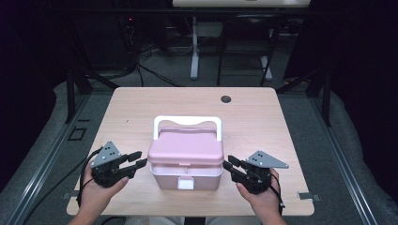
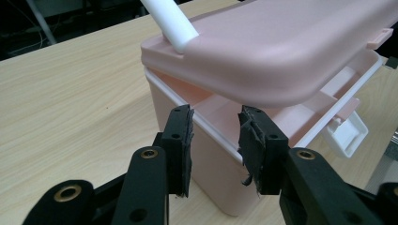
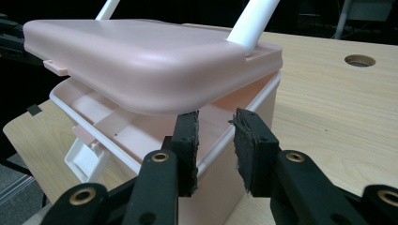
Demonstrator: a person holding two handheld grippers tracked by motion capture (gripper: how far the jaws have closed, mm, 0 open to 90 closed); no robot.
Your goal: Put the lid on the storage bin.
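A pink lidded box [image 1: 185, 176] with a white handle [image 1: 187, 121] stands near the table's front middle. Its lid [image 1: 185, 147] is tilted up at the front, and the white latch [image 1: 185, 183] hangs loose. My left gripper [image 1: 140, 159] is at the box's left side and my right gripper [image 1: 228, 162] at its right side. In the left gripper view the left gripper [image 2: 216, 117] stands open, tips just under the lid [image 2: 281, 51] and over the box rim. In the right gripper view the right gripper [image 3: 216, 119] is open too, tips under the lid [image 3: 141, 61].
The wooden table [image 1: 141, 108] has a round cable hole [image 1: 226, 99] at its back right. Both hands rest close to the front edge. Behind the table stand a white desk leg [image 1: 194, 47] and dark cables on the floor.
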